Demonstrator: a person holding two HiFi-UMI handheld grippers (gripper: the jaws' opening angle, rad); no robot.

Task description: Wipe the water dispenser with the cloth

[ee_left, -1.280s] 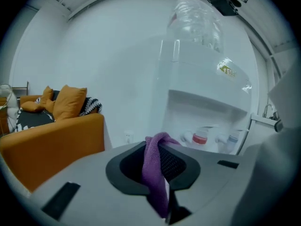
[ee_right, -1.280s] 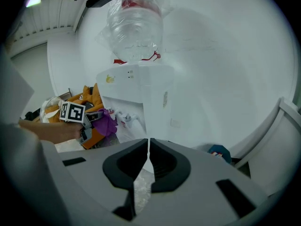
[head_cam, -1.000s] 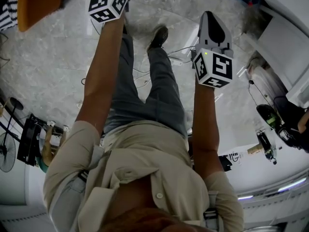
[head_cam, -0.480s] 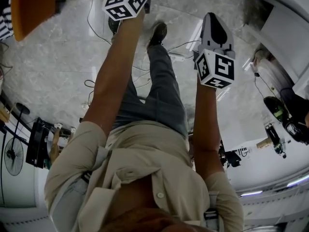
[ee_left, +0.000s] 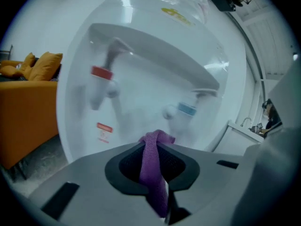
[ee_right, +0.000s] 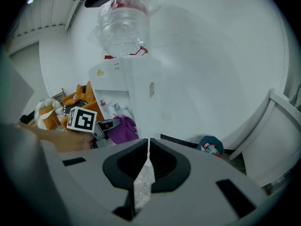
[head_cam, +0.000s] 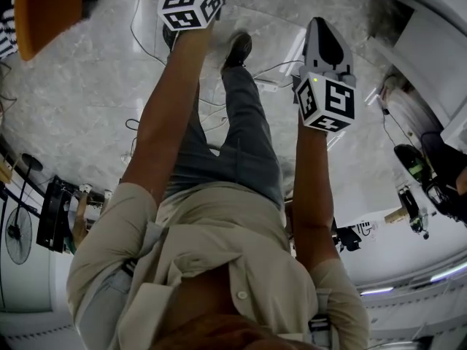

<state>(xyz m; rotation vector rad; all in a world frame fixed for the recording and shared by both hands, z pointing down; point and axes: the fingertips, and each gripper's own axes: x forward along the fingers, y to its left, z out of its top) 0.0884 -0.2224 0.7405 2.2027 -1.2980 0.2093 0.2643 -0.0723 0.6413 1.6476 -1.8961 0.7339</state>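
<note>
The left gripper (ee_left: 160,147) has its jaws clamped on the purple knitted cloth (ee_left: 151,173), just before the white plastic water dispenser (ee_left: 141,46). From the cloth, the red-capped tap (ee_left: 99,84) lies at 10 o'clock. The blue-capped tap (ee_left: 182,112) lies at 1 o'clock and the orange fabric sofa (ee_left: 23,112) at 9 o'clock. In the right gripper view, the clear plastic bottle (ee_right: 123,22) sits on the dispenser at 12 o'clock, well apart from the right gripper (ee_right: 148,142).

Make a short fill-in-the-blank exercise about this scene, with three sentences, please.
1. The left gripper is shut on a ____ cloth.
2. On the water dispenser, one tap is red and the other tap is ____.
3. The right gripper is shut and holds ____.
Missing words: purple; blue; nothing.
</note>
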